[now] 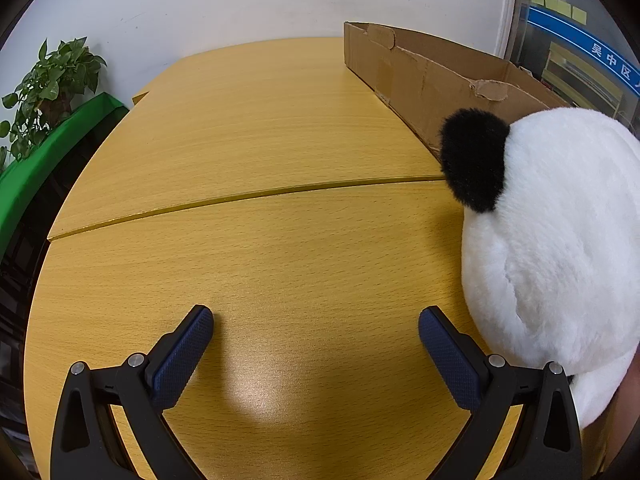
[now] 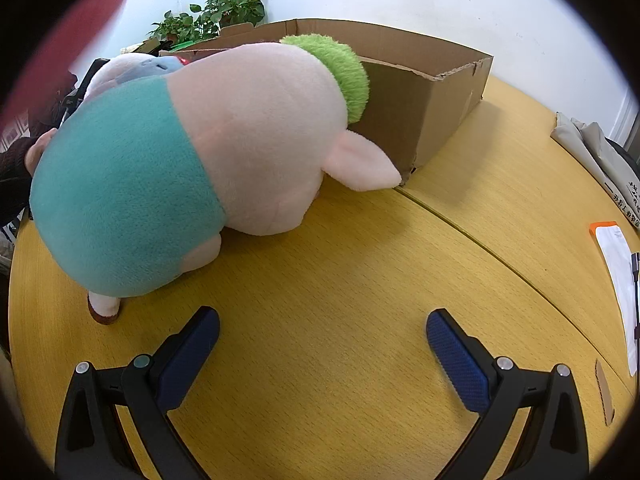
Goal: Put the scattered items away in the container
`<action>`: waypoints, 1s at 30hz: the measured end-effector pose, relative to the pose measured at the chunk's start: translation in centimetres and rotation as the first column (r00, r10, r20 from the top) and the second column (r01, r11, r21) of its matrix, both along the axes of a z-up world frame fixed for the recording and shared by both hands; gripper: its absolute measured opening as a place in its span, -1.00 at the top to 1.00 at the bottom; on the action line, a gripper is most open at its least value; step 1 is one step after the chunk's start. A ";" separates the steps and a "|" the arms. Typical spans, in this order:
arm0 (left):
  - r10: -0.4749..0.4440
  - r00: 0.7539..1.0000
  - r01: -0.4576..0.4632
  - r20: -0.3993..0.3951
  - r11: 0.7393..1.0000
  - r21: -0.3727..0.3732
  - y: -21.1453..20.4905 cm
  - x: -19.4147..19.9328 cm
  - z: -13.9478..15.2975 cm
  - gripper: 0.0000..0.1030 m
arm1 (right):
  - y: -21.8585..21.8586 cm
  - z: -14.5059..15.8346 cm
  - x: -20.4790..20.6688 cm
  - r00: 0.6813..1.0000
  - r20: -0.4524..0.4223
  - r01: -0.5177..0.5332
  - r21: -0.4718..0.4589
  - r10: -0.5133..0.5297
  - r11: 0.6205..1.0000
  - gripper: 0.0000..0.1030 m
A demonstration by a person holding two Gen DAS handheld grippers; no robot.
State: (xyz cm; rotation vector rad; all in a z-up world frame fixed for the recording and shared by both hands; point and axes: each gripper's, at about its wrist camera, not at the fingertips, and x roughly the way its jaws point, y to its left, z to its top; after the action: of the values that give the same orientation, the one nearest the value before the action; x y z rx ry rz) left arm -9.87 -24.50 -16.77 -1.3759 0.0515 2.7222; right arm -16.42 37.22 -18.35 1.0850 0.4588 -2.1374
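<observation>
Left gripper: I see its 2 fingers spread wide over bare table, nothing between the blue pads. The panda sits to the right of the right finger, its white plush just beside that finger's outer side; I cannot tell if they touch. Its black ear points toward the box, which lies beyond it at the table's far right. A seam runs across the tabletop between the fingers and the box. A plant stands at far left by the wall.

Right gripper: 2 fingers spread wide, empty, over the table. The pig, pink with a teal garment and a green tuft, stands ahead and to the left of the left finger, near but apart from it. Its ear reaches to the box's near corner; its head is just beside the box wall. A second pale plush is partly visible behind the pig. A person's hand shows at the left edge. Papers lie at the table's right edge.
</observation>
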 end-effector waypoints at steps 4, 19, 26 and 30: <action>0.001 1.000 -0.001 0.000 1.000 0.000 0.0 0.0 0.0 -1.00 | 0.0 0.0 0.0 1.000 0.000 0.000 0.000 0.000 1.000 -1.00; 0.006 1.000 -0.006 0.000 1.000 0.000 0.0 0.0 0.0 -1.00 | 0.0 -0.1 0.0 1.000 -0.001 0.000 0.000 0.000 1.000 -1.00; 0.009 1.000 -0.009 0.000 1.000 0.000 0.0 0.0 0.0 -1.00 | 0.1 -0.1 0.0 1.000 -0.001 0.000 0.000 0.000 1.000 -1.00; 0.011 1.000 -0.011 0.000 1.000 0.000 0.0 0.0 0.0 -1.00 | 0.0 -0.1 0.0 1.000 -0.002 0.017 0.000 -0.017 1.000 -1.00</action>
State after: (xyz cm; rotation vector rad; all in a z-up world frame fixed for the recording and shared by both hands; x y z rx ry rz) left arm -9.86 -24.48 -16.77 -1.3804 0.0440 2.7311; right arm -16.43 37.20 -18.47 1.0907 0.4526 -2.1533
